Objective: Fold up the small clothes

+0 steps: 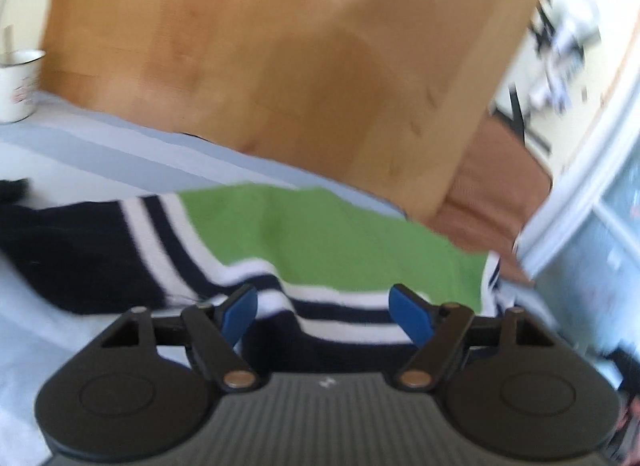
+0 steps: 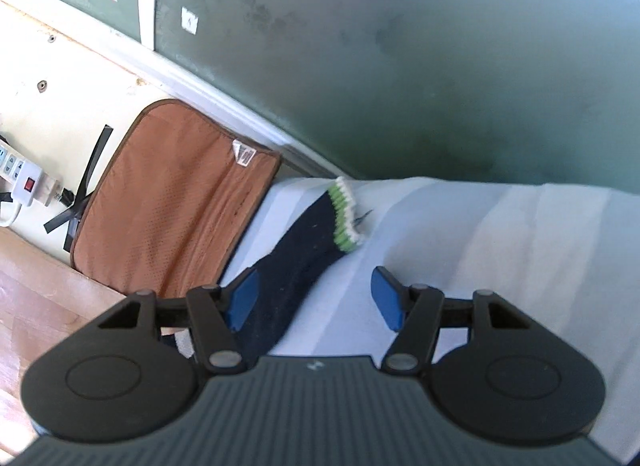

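1. In the left wrist view, a white enamel mug [image 1: 19, 83] stood at the far left edge, on the pale blue-and-white striped cloth [image 1: 120, 145] that covered the near part of the wooden worktop [image 1: 280, 57].
2. A knitted garment [image 1: 312, 234] lay flat on that cloth, with a dark navy part on the left, white and navy stripes in the middle and a green panel on the right.
3. The left gripper [image 1: 326, 314] hung just above the striped band of the garment. Its blue fingers [image 1: 239, 312] were spread apart with nothing pinched between them.
4. To the right, a brown cushion [image 1: 500, 201] showed beyond the worktop's corner.
5. In the right wrist view, a white power strip [image 2: 20, 177] lay at the far left, and the same brown cushion [image 2: 168, 201] sat beside the cloth.
6. A navy sock [image 2: 296, 262] with a green and white cuff lay on the cloth, running from between the fingers toward the upper right.
7. The right gripper [image 2: 316, 300] stood over the sock's lower end. Its fingers [image 2: 386, 302] were spread, and the sock passed close beside the left one; whether it touched could not be told.
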